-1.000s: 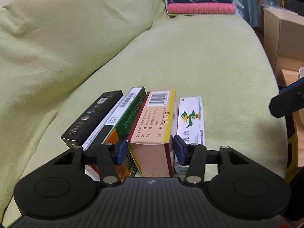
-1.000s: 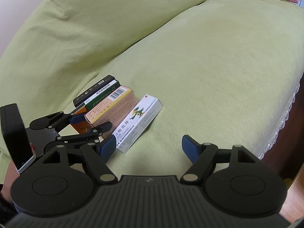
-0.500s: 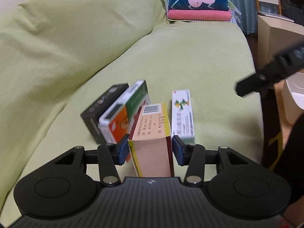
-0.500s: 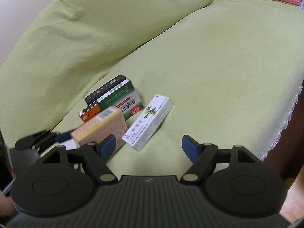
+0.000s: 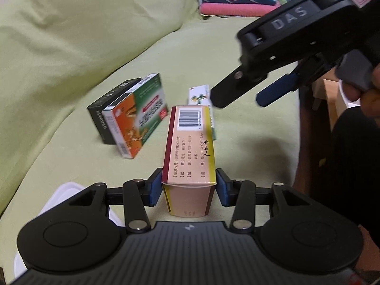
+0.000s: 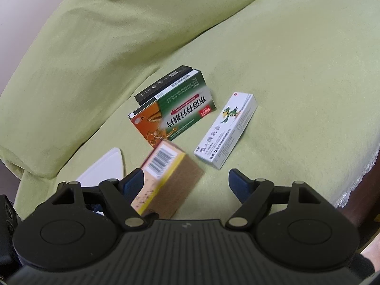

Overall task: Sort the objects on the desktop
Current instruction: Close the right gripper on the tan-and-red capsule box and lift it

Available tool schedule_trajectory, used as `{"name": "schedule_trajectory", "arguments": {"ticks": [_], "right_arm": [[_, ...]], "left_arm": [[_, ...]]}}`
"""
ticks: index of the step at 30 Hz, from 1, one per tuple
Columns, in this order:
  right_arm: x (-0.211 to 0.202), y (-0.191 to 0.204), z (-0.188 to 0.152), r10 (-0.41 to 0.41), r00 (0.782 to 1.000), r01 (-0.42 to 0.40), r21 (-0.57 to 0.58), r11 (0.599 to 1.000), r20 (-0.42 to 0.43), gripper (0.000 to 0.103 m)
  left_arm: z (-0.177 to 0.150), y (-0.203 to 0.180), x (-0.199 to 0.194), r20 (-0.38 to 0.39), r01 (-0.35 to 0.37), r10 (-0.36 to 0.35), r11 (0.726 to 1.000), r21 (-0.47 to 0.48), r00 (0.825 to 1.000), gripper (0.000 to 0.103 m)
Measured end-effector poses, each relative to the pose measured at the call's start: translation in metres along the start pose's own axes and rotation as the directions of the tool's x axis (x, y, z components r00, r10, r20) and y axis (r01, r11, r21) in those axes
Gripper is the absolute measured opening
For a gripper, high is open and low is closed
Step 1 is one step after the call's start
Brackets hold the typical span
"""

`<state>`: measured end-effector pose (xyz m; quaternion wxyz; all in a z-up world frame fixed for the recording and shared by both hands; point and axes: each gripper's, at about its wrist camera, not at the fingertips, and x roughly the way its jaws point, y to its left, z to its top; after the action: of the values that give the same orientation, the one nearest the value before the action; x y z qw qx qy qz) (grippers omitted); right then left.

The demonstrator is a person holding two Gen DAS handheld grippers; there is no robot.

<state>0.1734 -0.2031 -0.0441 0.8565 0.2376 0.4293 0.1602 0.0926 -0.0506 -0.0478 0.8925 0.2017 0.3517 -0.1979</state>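
Lifted: one tan box (image 5: 190,152) clamped; three boxes (image 6: 175,109) lie behind.

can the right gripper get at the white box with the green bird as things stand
Probably yes. The right gripper is open and empty, and the white bird box lies flat on the sofa just ahead, apart from the green-and-orange box. The held tan box sits left.

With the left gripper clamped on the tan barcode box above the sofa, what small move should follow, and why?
Probably swing the tan barcode box left and down toward the white container. The left gripper already holds it clear of the sofa, and that container's rim sits just below-left.
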Motion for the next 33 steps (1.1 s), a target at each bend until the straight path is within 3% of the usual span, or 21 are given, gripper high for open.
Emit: {"name": "schedule_trajectory", "arguments": {"ticks": [5, 10, 18, 30, 33], "right_arm": [[0.009, -0.009, -0.007, 0.037, 0.998, -0.034, 0.058, 0.998, -0.056, 0.076], [0.009, -0.016, -0.013, 0.009, 0.998, -0.005, 0.071, 0.997, -0.064, 0.075], [0.003, -0.033, -0.012, -0.033, 0.997, 0.040, 0.105, 0.994, -0.067, 0.068], [0.016, -0.052, -0.021, 0.047, 0.994, -0.020, 0.262, 0.965, -0.097, 0.067], [0.020, -0.056, -0.025, 0.041, 0.993, -0.009, 0.276, 0.961, -0.109, 0.066]], "left_arm": [[0.003, -0.020, 0.004, -0.003, 0.026, -0.026, 0.999, 0.044, 1.000, 0.051], [0.005, -0.037, 0.004, 0.000, 0.051, -0.052, 0.995, 0.085, 0.999, 0.054], [0.007, -0.047, 0.002, 0.013, 0.114, -0.116, 0.990, 0.086, 0.993, 0.057], [0.002, -0.051, 0.010, -0.010, 0.152, -0.152, 0.986, 0.074, 0.988, 0.058], [0.003, -0.046, 0.009, -0.011, 0.161, -0.160, 0.985, 0.062, 0.987, 0.062]]}}
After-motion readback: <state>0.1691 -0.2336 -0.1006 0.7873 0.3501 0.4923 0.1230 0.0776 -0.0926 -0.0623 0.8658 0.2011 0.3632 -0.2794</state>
